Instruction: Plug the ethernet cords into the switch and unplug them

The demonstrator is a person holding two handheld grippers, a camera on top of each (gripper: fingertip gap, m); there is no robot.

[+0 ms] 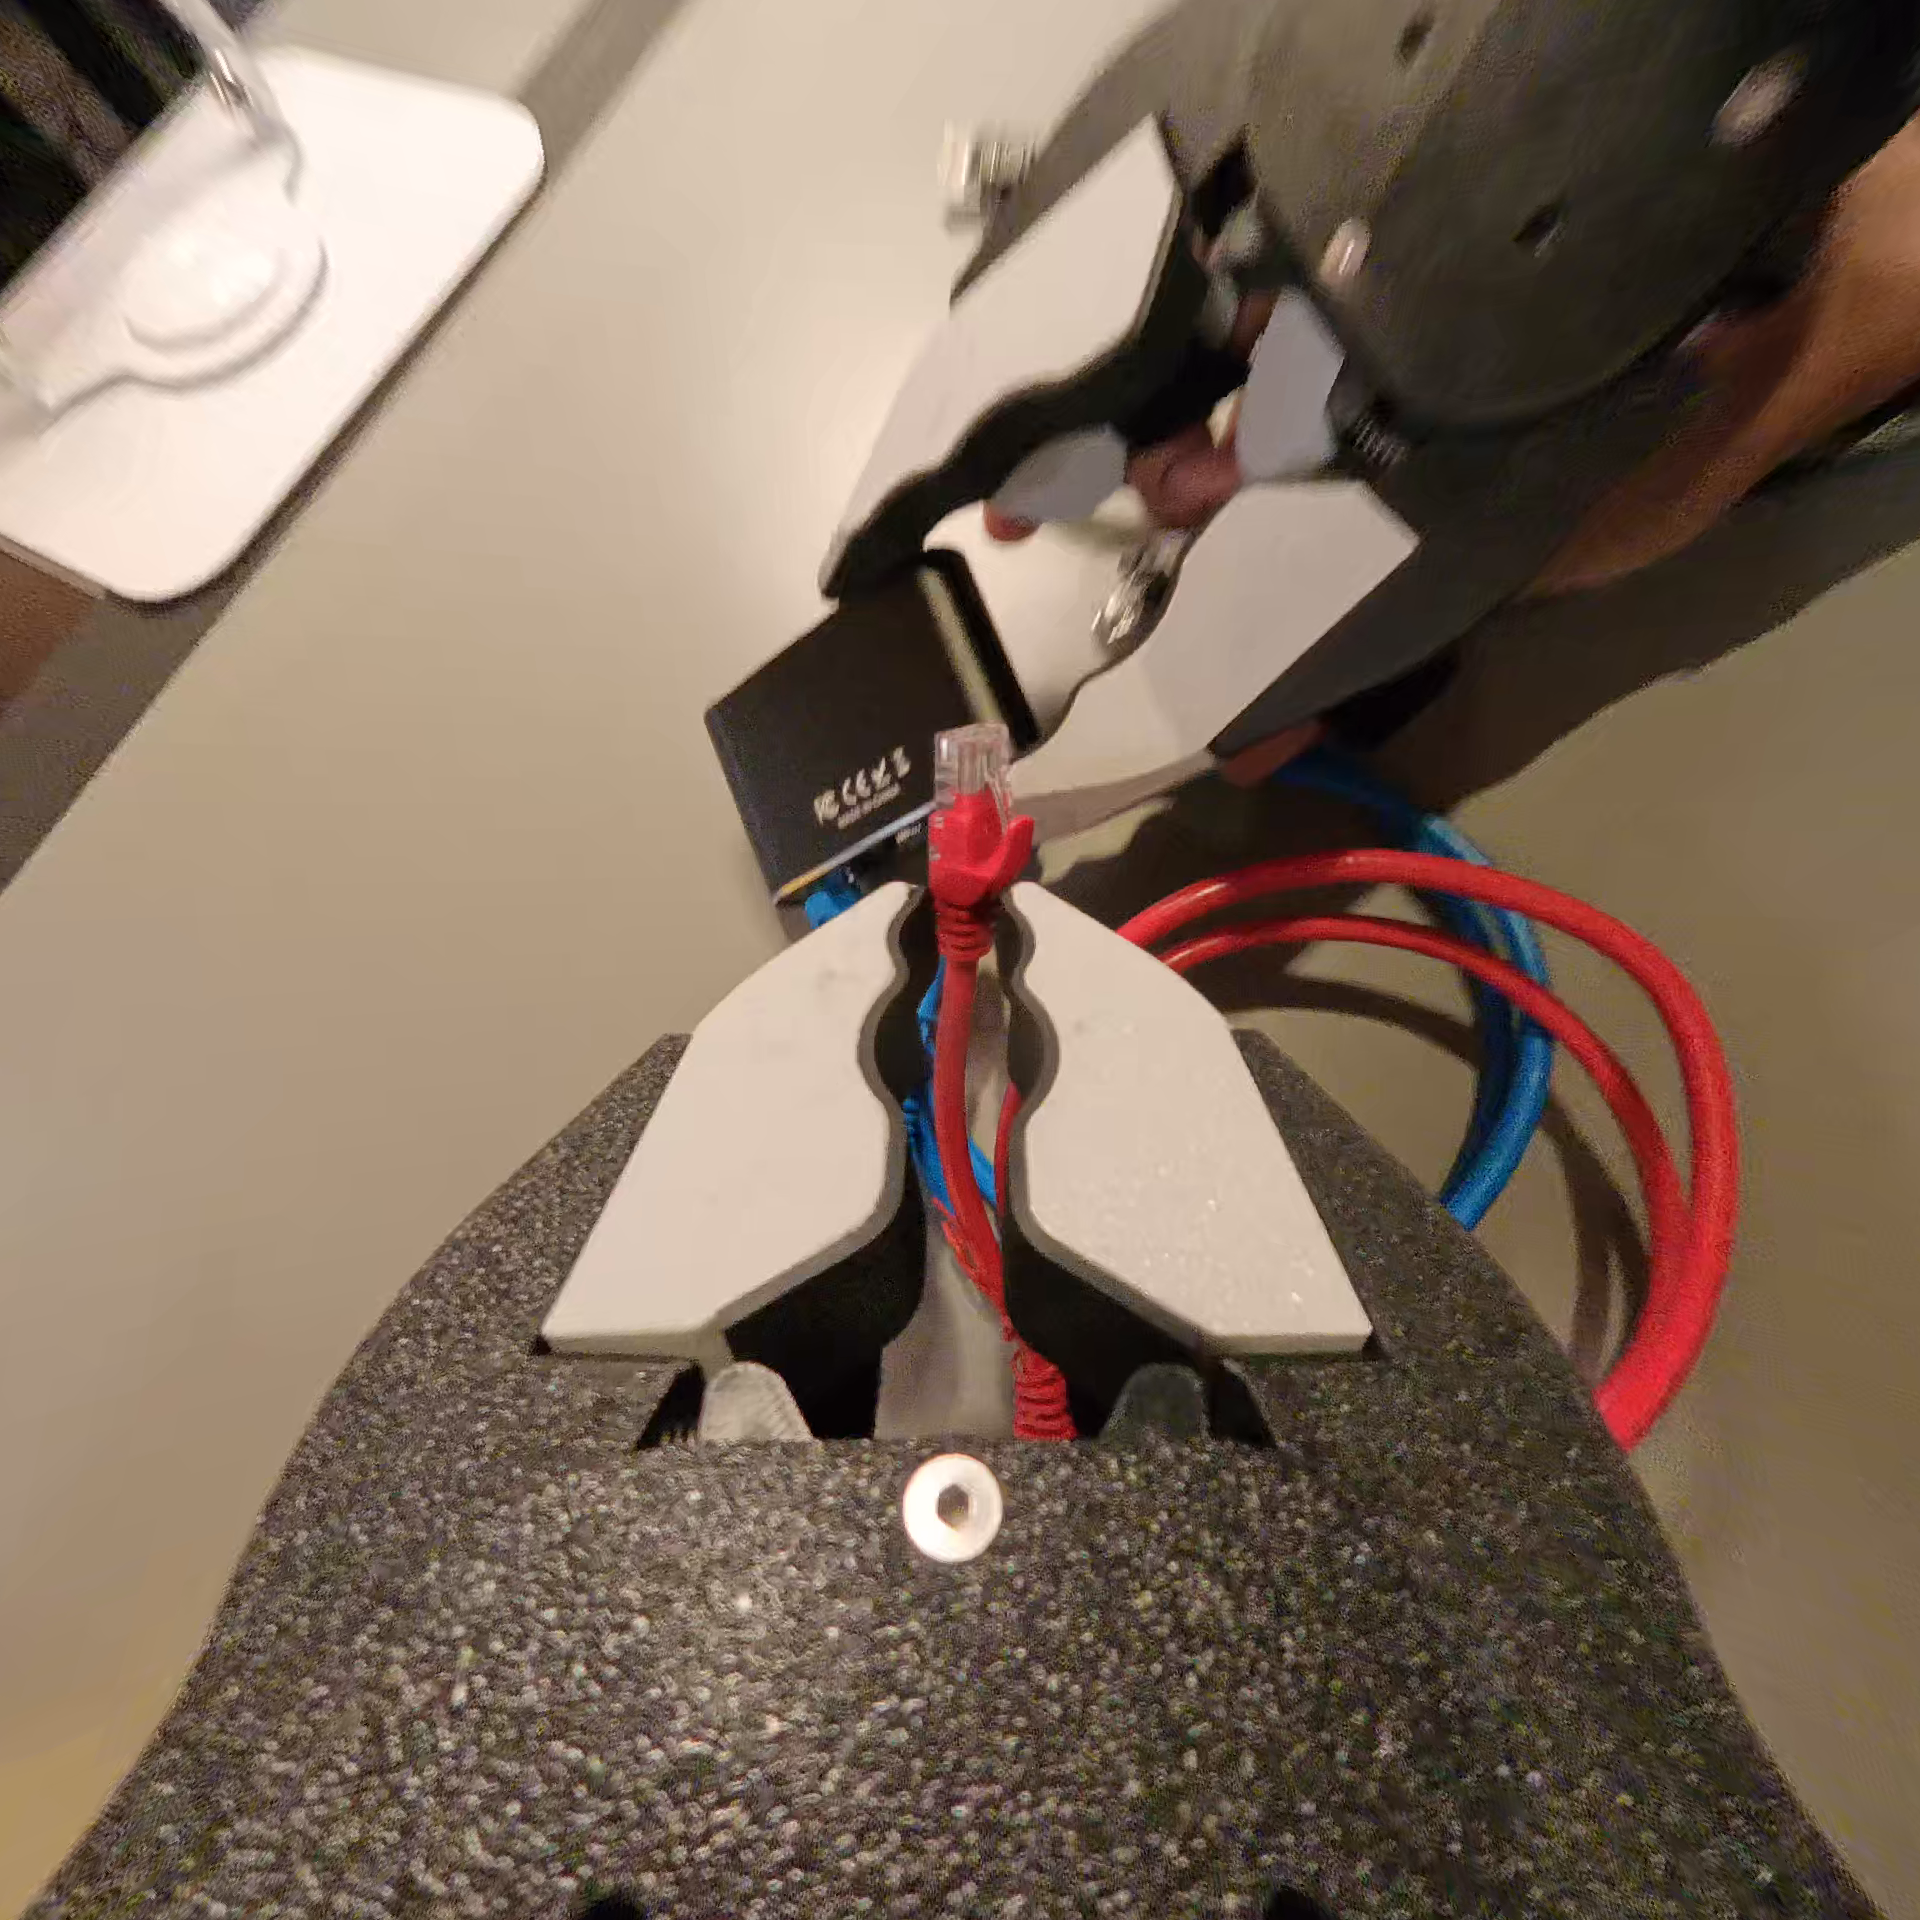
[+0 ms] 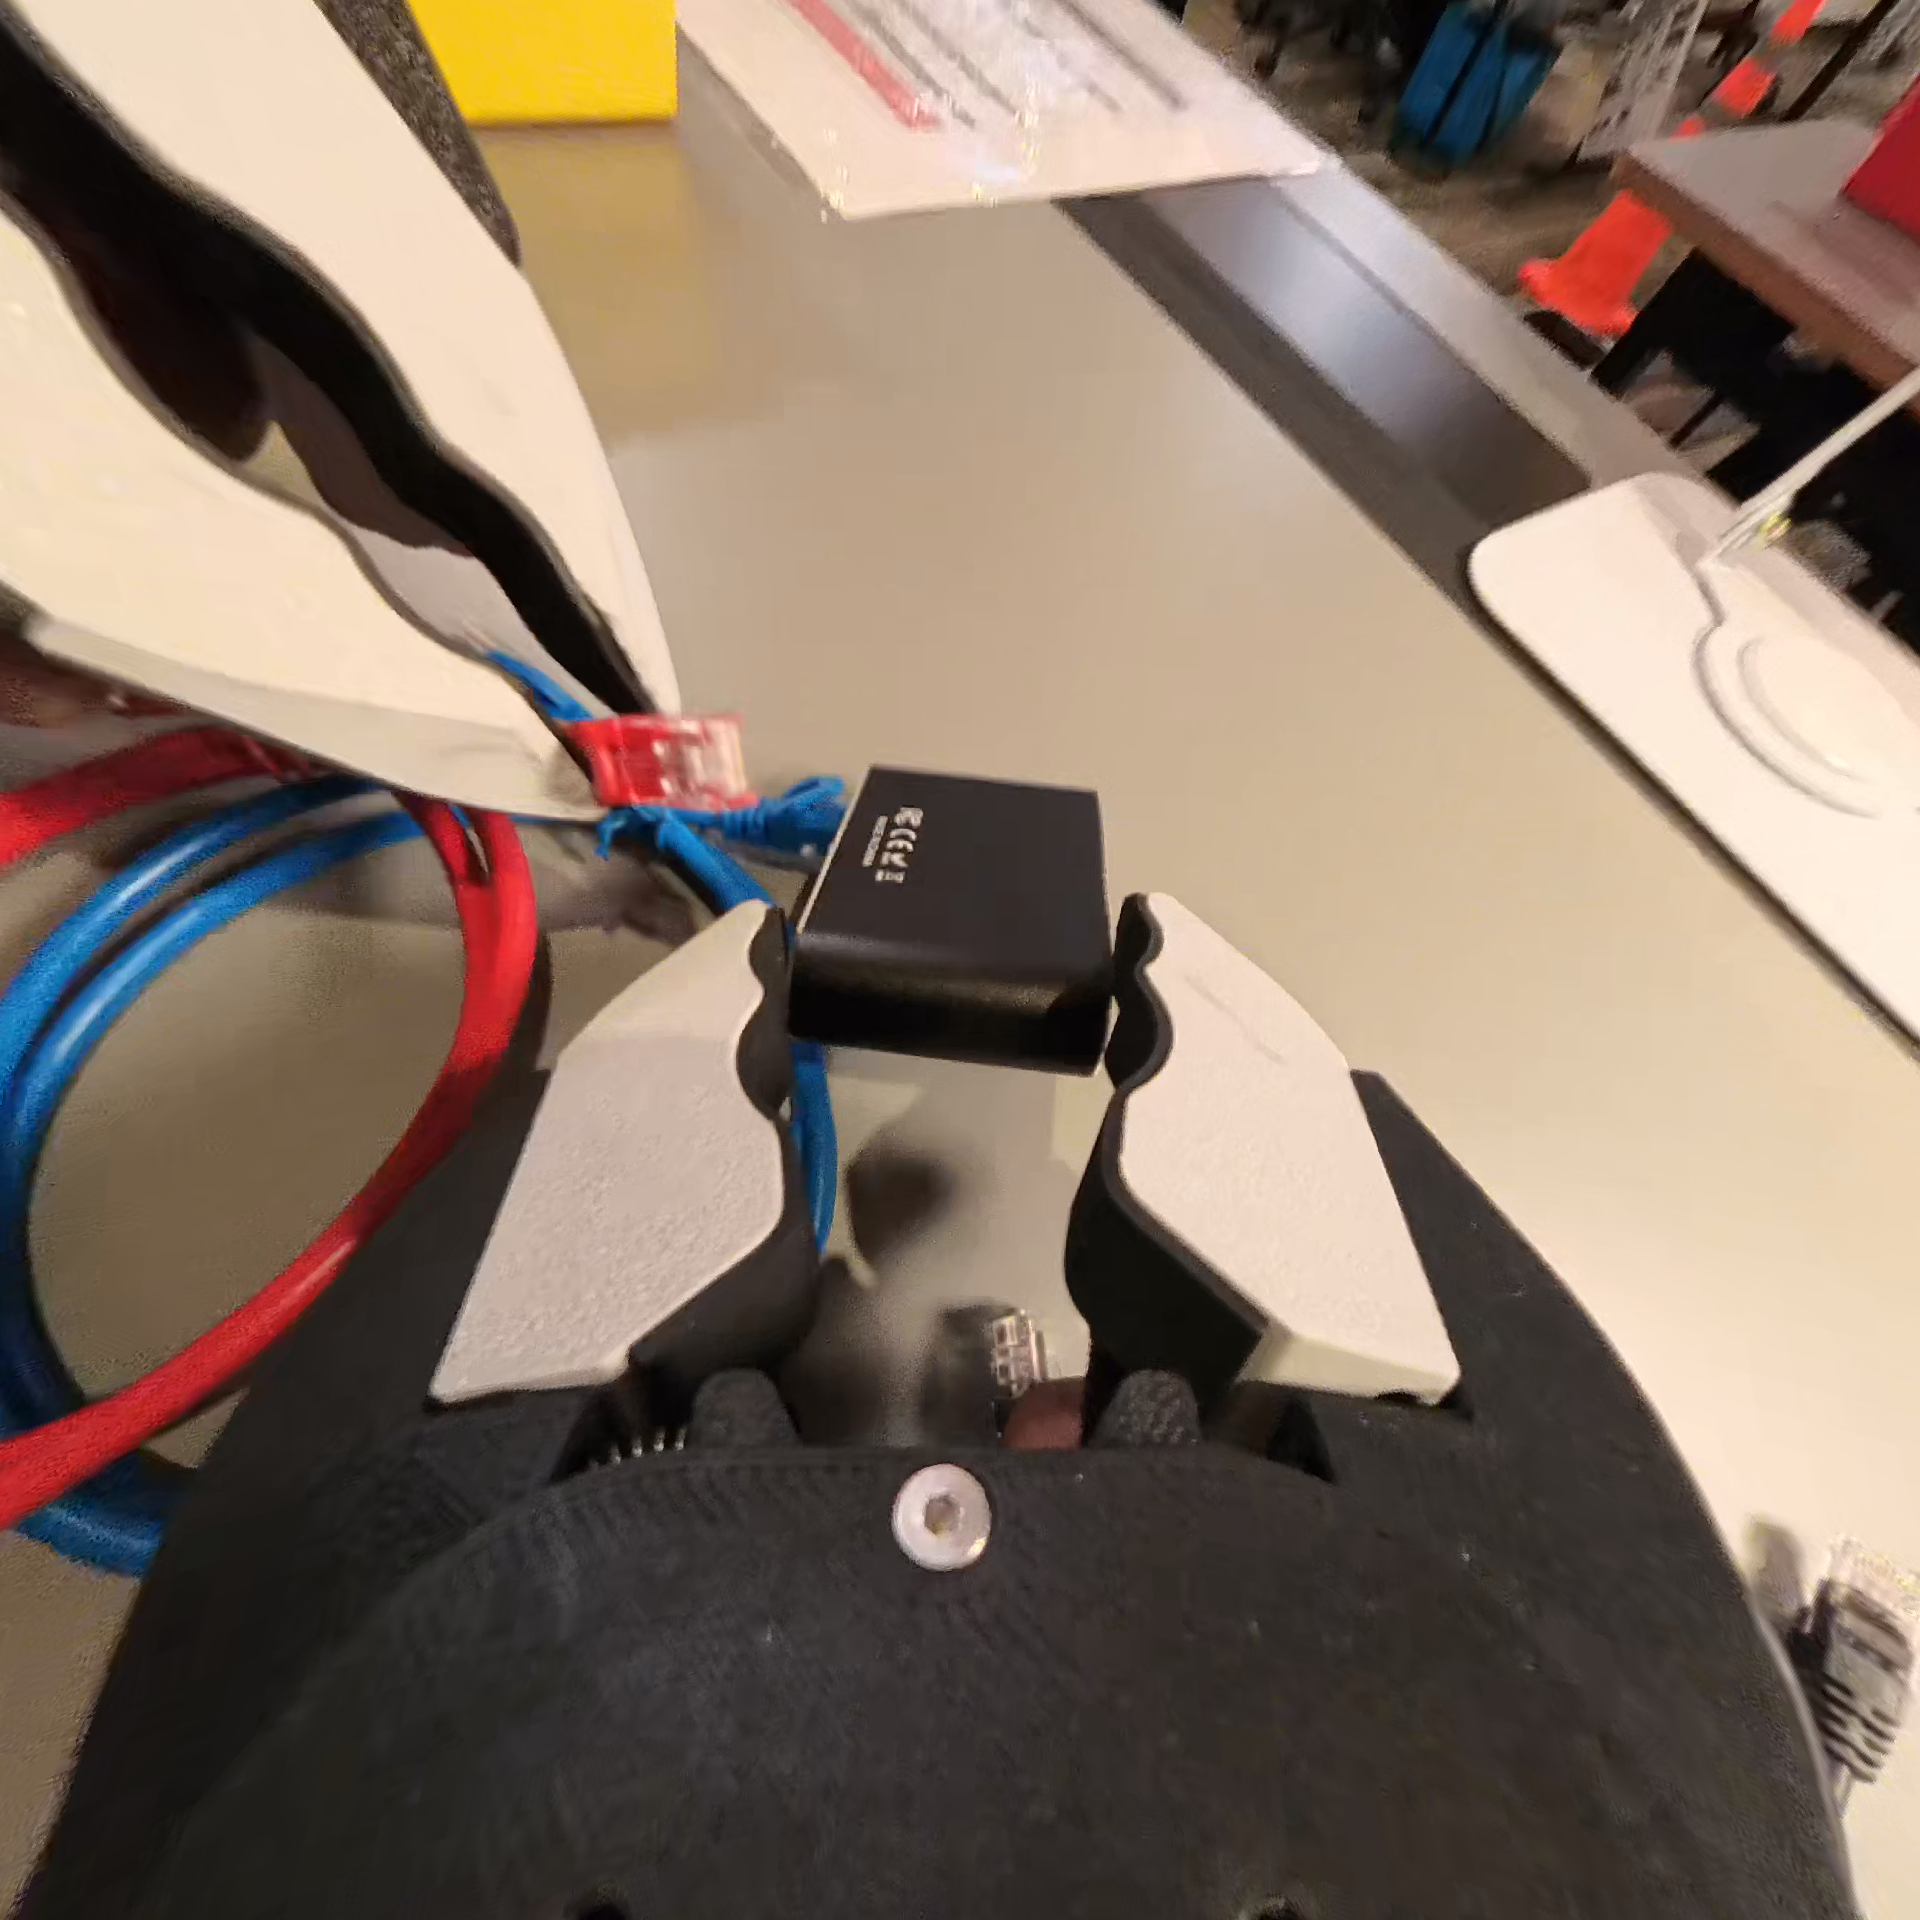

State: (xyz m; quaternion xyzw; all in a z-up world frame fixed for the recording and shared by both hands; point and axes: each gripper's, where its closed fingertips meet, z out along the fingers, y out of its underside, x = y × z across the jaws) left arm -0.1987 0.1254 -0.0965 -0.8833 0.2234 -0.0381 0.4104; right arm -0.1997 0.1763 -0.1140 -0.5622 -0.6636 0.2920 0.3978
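My left gripper (image 1: 961, 906) is shut on the red ethernet cord (image 1: 1621, 935) just behind its plug (image 1: 972, 774), which points at the black switch (image 1: 831, 769). The plug tip is close to the switch but outside it. My right gripper (image 2: 945, 935) is shut on the switch (image 2: 966, 883), one finger on each side, and holds it on the table. A blue cord (image 2: 114, 935) is plugged into the switch's far side (image 2: 795, 810). The right wrist view shows the left gripper (image 2: 312, 499) at upper left with the red plug (image 2: 665, 758).
Red and blue cord loops (image 1: 1496, 1039) lie on the beige table (image 1: 416, 831) right of my left gripper. A white monitor-stand base (image 2: 1714, 675) sits nearby. A loose clear plug on a dark cable (image 2: 1860, 1621) lies at lower right. A yellow box (image 2: 561, 52) and a laminated sheet (image 2: 987, 94) lie at the back.
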